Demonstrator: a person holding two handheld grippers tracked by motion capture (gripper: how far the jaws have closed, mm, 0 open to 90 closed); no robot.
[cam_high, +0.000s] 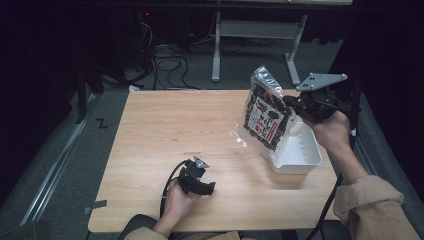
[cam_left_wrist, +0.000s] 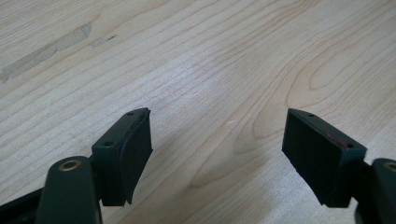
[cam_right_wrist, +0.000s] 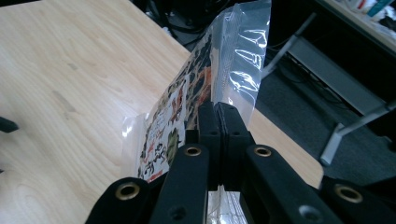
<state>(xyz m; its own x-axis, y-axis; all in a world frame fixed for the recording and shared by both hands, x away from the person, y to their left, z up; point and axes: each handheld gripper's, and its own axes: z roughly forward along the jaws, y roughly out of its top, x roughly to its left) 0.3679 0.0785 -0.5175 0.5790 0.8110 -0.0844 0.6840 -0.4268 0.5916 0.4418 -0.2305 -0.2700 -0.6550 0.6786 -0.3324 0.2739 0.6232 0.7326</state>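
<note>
**While one gripper lifts, the other waits: a snack pouch held over its tray**

Because a flat pouch offers no rigid body, the right gripper (cam_high: 296, 104) pinches it by the thin edge: seen along the right gripper view, the two jaws stand fully closed with the clear film of the snack pouch (cam_right_wrist: 205, 93) clamped between them. So held, the pouch (cam_high: 267, 112) hangs tilted in the air above the left end of the white tray (cam_high: 305, 155), its printed face turned toward the table's middle. Judged from this pose, it is either being lowered into the tray or drawn out of it; the frames do not settle which. Well to the left of the tray, near the table's front edge, the left gripper (cam_high: 198, 182) rests low over the wooden table (cam_high: 165, 125), jaws spread wide with nothing between them (cam_left_wrist: 217, 154), kept clear of the work.

Count: one pouch, one tray, two grippers, one table.
</note>
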